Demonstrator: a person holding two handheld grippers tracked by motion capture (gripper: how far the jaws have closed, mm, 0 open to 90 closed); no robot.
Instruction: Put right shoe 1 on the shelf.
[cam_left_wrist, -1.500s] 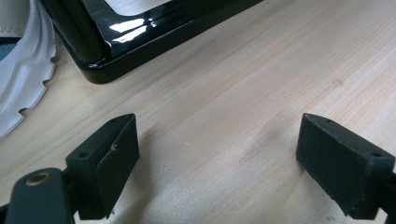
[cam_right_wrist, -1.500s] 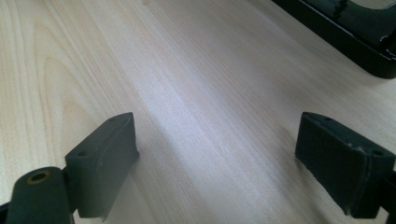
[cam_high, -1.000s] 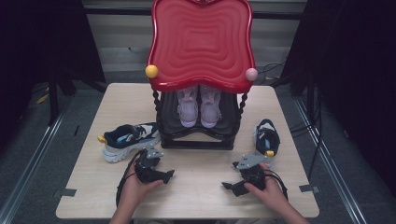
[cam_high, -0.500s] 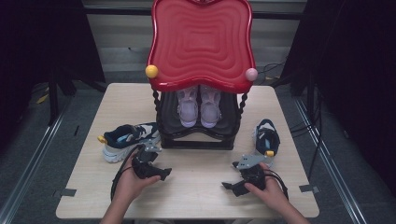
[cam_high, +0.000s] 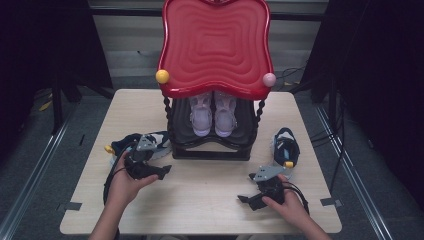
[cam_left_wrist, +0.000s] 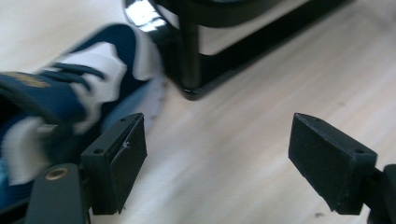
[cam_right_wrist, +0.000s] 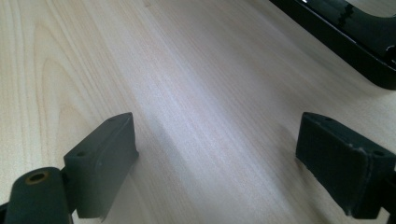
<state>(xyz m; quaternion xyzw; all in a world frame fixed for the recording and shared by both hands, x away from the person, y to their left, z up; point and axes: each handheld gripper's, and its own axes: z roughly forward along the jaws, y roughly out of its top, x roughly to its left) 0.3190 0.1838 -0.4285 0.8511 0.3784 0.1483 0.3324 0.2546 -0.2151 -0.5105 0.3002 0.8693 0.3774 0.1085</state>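
Left gripper (cam_high: 161, 170) had shifted since the earlier frames, away from the near table edge and up toward the navy shoe (cam_high: 131, 143); right gripper (cam_high: 243, 199) had held its spot. Nothing else on the table (cam_high: 210, 200) had changed place.

High view: left hand (cam_high: 122, 182) held its gripper just beside the navy shoe, which lay on its side at the left foot of the black rack (cam_high: 212, 150). Grey plate of that gripper overlapped the shoe from above; contact could not be told.

Left gripper view: jaws stood wide apart, nothing between them but bare wood. Navy shoe (cam_left_wrist: 70, 93) sat just beyond the left jaw, blurred, its toe close against the rack's leg (cam_left_wrist: 189, 56).

Right gripper view: jaws wide apart over bare table, nothing between them. Rack base (cam_right_wrist: 355, 42) crossed the upper right corner.

High view, remainder: right hand (cam_high: 290, 207) near the front right edge, well apart from the 2nd navy shoe (cam_high: 286, 147), which lay right of the rack. 2 pale pink shoes (cam_high: 214, 112) stood side by side inside the rack, under the red tray-like top (cam_high: 215, 45).
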